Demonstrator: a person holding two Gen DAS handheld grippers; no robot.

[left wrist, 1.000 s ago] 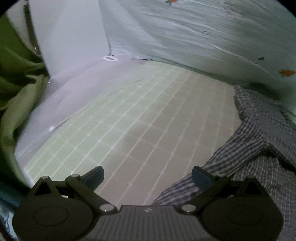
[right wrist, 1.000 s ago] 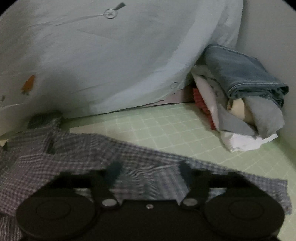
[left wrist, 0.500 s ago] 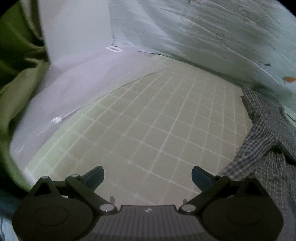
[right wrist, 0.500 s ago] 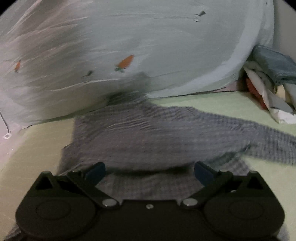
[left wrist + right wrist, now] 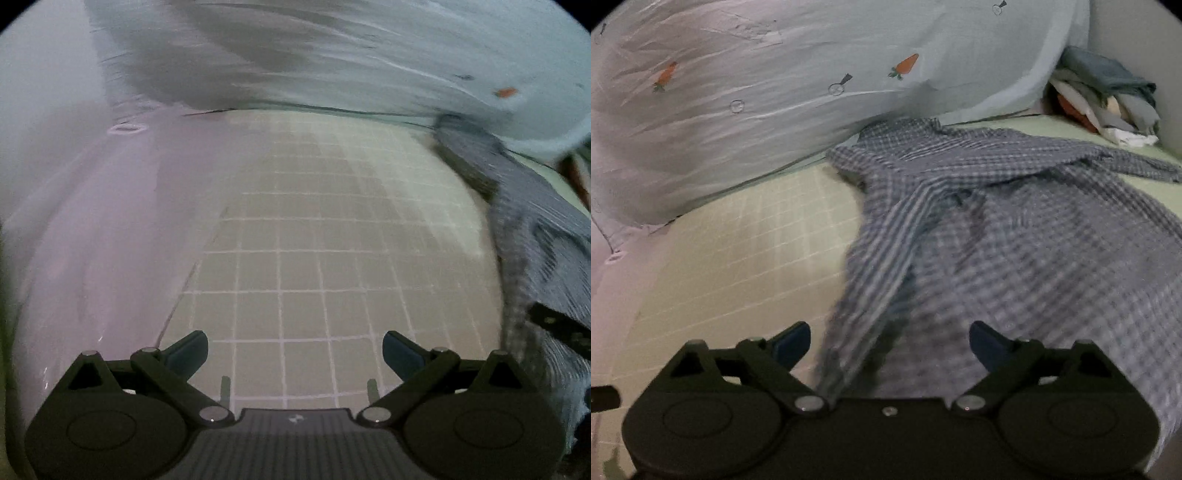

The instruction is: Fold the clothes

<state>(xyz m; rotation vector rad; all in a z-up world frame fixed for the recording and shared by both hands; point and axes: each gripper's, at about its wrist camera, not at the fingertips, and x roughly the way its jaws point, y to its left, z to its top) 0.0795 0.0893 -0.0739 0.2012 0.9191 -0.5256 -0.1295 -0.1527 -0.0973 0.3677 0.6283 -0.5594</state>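
A blue-and-white checked shirt (image 5: 1015, 229) lies crumpled on the pale green grid-patterned sheet (image 5: 746, 243). In the right wrist view my right gripper (image 5: 890, 341) is open, low over the shirt's near edge, with cloth between the spread fingers but not clamped. In the left wrist view my left gripper (image 5: 294, 349) is open and empty over the bare sheet (image 5: 314, 236). The shirt (image 5: 535, 236) lies to its right, blurred.
A large pale blue quilt with carrot prints (image 5: 768, 85) is piled along the back, also seen in the left wrist view (image 5: 351, 55). A stack of folded clothes (image 5: 1104, 96) sits at the back right by the wall. Pinkish white fabric (image 5: 81, 206) lies at left.
Both cameras swung. The right gripper opened from nearly shut and now sits over the shirt's left edge. The left gripper turned rightward, and the green cloth left its view.
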